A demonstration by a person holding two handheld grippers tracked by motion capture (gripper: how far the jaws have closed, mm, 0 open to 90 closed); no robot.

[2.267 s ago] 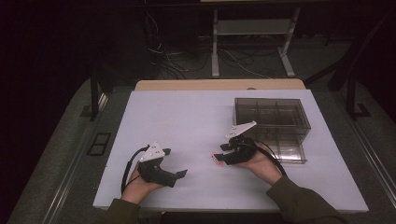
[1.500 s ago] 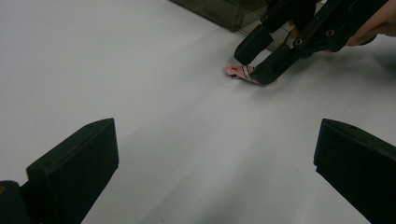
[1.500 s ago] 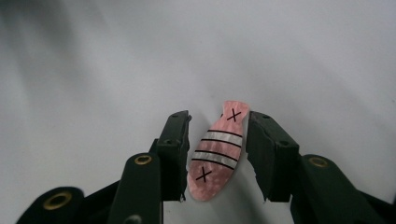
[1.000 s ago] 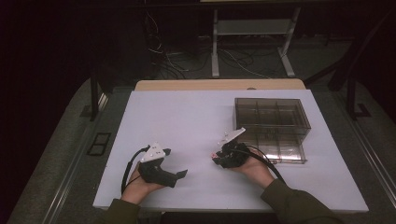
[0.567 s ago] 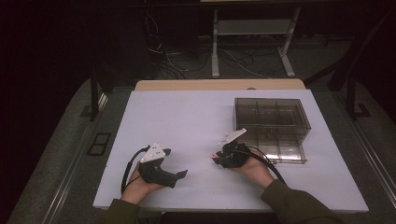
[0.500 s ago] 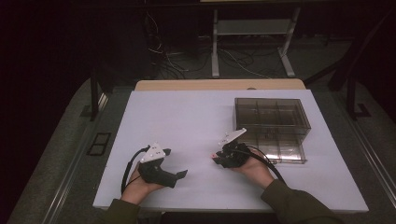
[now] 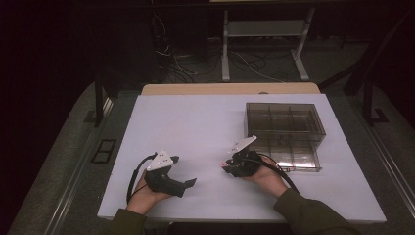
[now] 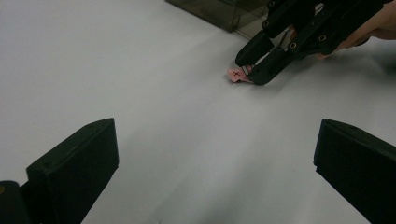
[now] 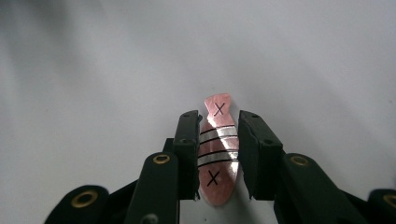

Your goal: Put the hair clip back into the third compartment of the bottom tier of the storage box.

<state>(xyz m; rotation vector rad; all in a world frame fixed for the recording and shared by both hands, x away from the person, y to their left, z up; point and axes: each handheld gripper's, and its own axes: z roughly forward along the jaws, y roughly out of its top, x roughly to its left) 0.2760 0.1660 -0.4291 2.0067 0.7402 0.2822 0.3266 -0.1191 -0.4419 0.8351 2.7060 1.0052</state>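
Between the right tool's [image 9: 215, 154] two jaws: a small pink strip [image 9: 217, 154] marked with crosses and bands, low on the white table [image 7: 195, 127].
Whether the jaws already pinch the strip's edges or merely flank them I cannot tell; narrow gaps seem to show on both sides. As I judge it, the strip is thin and flat, so a closing squeeze could buckle it or flick it out sideways, and jaws pressed onto the table could skid over it. The left tool [image 8: 215, 172] rests released, jaws spread wide, well apart on bare surface. A smoky clear compartment box [image 7: 286, 132] sits just beyond the right hand [image 7: 266, 178], limiting movement that way; open room lies toward the centre and left, with the near edge close behind both hands.
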